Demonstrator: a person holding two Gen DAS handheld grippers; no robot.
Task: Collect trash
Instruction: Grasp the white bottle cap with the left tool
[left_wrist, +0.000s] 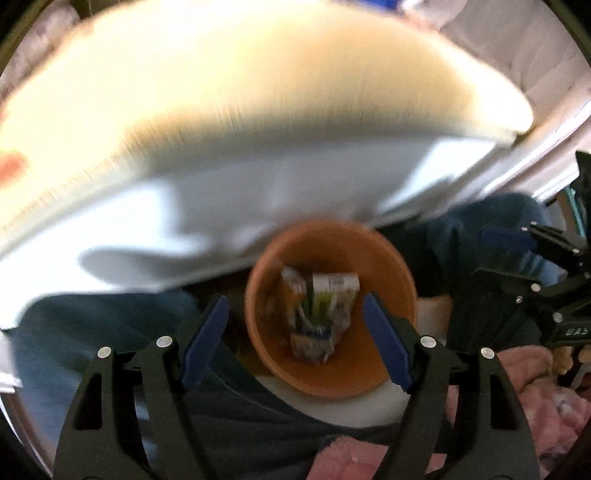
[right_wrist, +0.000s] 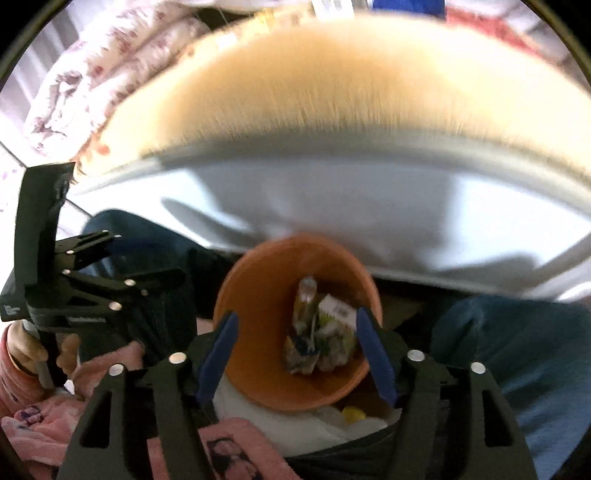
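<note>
An orange bin (left_wrist: 384, 280) stands below the table edge, between the person's knees, with crumpled wrappers and a small carton (left_wrist: 321, 314) lying inside. My left gripper (left_wrist: 295, 336) hangs above the bin, open, with nothing between its blue pads. In the right wrist view the same orange bin (right_wrist: 258, 317) holds the trash (right_wrist: 321, 339), and my right gripper (right_wrist: 299, 354) is open above it, empty. Each gripper shows in the other's view: the right gripper (left_wrist: 546, 280) at the right edge, the left gripper (right_wrist: 85, 280) at the left edge. Both pictures are blurred by motion.
A pale wooden table top (left_wrist: 240, 92) with a white skirt (left_wrist: 258, 192) fills the upper half. The person's blue-jeaned legs (right_wrist: 517, 350) flank the bin. Pink fabric (right_wrist: 44, 417) lies low left, and a flowered quilt (right_wrist: 110, 55) lies behind the table.
</note>
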